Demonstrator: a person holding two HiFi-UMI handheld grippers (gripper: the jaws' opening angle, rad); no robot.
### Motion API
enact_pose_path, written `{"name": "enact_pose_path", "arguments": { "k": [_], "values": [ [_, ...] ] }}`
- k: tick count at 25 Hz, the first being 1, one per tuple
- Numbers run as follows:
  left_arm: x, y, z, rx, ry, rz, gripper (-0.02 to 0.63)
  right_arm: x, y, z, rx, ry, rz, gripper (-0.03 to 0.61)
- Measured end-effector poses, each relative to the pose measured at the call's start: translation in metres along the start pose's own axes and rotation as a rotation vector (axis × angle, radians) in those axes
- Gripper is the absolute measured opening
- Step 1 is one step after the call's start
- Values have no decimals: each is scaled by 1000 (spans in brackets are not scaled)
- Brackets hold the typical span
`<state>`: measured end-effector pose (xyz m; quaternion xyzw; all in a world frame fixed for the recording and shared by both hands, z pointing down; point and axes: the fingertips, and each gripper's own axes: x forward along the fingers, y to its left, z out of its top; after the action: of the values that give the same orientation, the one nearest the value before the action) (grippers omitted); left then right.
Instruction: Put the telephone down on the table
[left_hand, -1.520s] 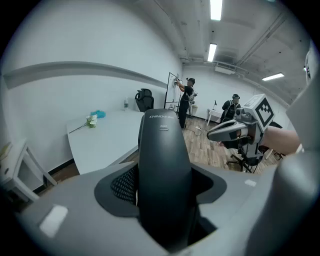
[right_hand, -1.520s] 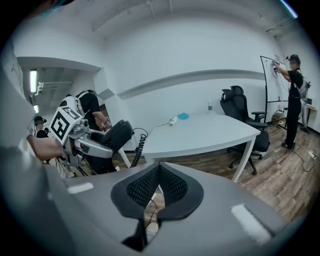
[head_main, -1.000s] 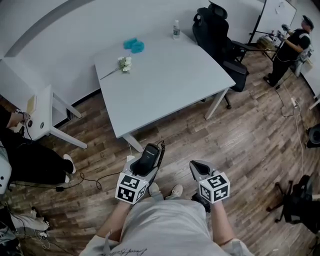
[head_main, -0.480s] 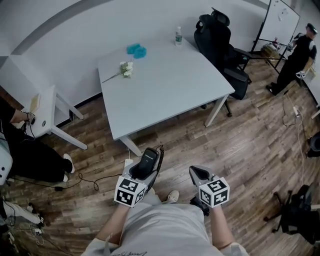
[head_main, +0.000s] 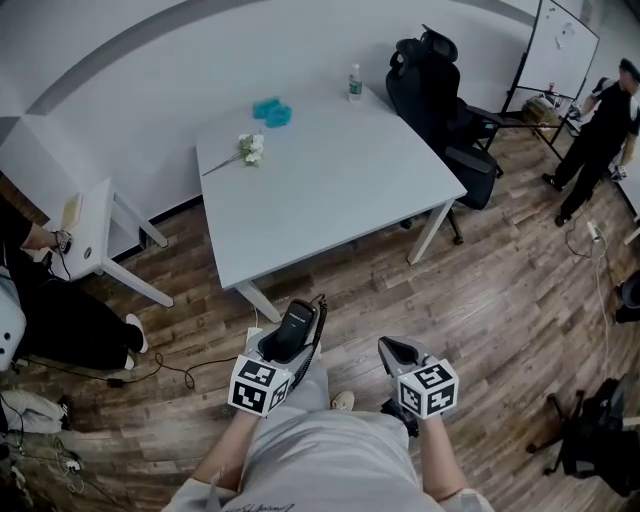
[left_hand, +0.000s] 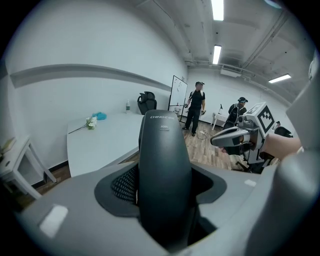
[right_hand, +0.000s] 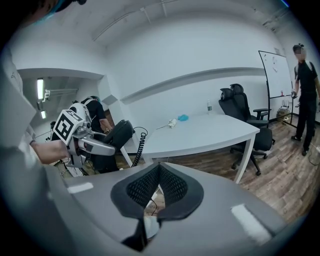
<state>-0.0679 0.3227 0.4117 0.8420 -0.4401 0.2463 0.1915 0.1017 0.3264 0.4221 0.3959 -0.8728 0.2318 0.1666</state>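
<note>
A black telephone handset (head_main: 291, 328) with a coiled cord (head_main: 317, 325) sits between the jaws of my left gripper (head_main: 287, 337), which is shut on it. In the left gripper view the handset (left_hand: 164, 170) fills the middle, gripped on both sides by the jaws. From the right gripper view the handset (right_hand: 116, 134) and its cord (right_hand: 138, 145) show at the left. My right gripper (head_main: 393, 350) is shut with nothing in it, held to the right at about the same height. The white table (head_main: 330, 190) stands ahead, a short way beyond both grippers.
On the table lie a small white flower sprig (head_main: 246, 148), a blue cloth (head_main: 271, 109) and a bottle (head_main: 354, 84). A black office chair (head_main: 440, 95) stands at its right. A small white side table (head_main: 90, 235) is at the left. People stand at the far right and left.
The view has shifted a little closer to the table. The left gripper still holds the handset the same way, and the right gripper has hardly moved.
</note>
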Motion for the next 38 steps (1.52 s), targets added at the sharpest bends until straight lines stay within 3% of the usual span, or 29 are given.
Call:
{"name": "enact_pose_path", "arguments": {
  "k": [19, 38],
  "values": [
    [73, 47, 46, 7, -1, -28, 298, 59, -60, 43, -3, 26, -17, 6],
    [161, 153, 124, 31, 19, -94, 296, 172, -122, 133, 5, 44, -59, 6]
  ]
}}
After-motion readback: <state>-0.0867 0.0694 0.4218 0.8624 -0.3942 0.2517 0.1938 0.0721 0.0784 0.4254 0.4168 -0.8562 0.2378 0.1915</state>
